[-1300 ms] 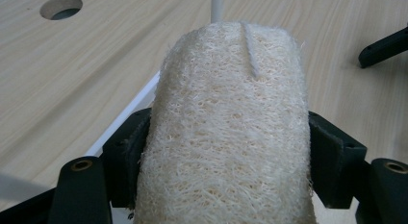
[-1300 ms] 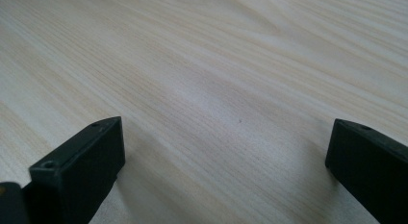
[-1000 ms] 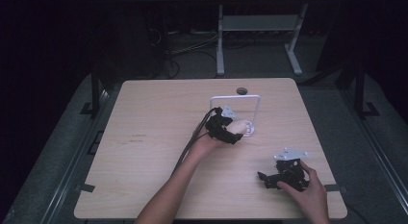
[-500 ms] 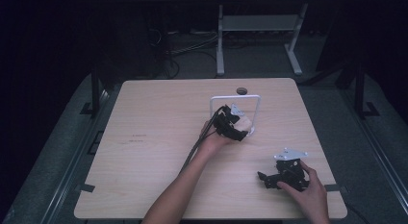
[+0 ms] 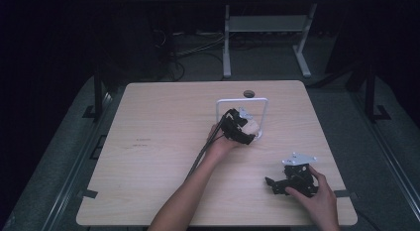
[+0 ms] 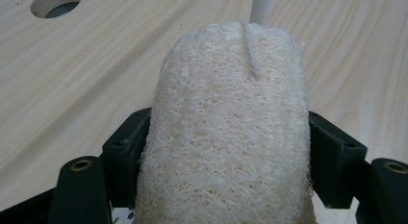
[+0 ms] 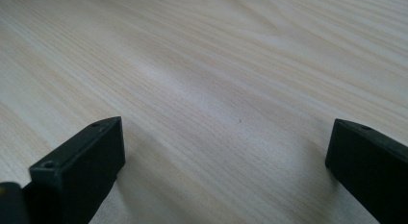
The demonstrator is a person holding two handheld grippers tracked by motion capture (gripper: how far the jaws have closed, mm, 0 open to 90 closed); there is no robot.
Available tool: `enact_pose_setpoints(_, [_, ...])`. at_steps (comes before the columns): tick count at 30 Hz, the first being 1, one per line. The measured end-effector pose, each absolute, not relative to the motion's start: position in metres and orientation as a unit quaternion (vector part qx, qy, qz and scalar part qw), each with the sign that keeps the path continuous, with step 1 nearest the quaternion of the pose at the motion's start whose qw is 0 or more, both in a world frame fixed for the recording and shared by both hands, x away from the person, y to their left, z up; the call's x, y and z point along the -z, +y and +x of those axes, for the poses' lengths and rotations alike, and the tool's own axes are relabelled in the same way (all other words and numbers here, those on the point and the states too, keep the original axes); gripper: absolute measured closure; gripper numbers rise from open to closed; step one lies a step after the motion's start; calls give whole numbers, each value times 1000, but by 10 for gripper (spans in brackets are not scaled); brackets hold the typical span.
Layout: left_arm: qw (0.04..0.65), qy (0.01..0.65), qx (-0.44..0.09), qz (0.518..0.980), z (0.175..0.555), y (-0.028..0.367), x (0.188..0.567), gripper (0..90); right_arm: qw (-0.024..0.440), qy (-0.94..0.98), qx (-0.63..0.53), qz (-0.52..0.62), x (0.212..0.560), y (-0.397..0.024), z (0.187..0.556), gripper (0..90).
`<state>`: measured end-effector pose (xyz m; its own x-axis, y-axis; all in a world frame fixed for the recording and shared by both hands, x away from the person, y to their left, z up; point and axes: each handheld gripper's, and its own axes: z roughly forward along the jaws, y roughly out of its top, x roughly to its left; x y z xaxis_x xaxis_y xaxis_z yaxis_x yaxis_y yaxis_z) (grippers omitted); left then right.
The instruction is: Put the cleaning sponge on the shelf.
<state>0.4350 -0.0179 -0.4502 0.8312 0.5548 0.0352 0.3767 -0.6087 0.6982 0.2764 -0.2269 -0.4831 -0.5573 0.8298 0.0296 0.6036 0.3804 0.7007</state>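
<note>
**Currently: loofah held at the frame**

The left gripper (image 5: 241, 129) has its jaws clamped on the loofah (image 6: 231, 137), just above the table (image 5: 163, 122), at the foot of the white frame (image 5: 241, 100). The right gripper (image 5: 289, 180) rests on the table, jaws apart.

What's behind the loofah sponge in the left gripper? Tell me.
Behind the loofah sponge rises one post of the white wire frame off the wooden table. The sponge covers the post's foot.
</note>
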Motion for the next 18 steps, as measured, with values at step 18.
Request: enact_pose_setpoints(18, [349,261,-135,890,438,-18,451,263,167,815,-340,440,483,-227,276,0])
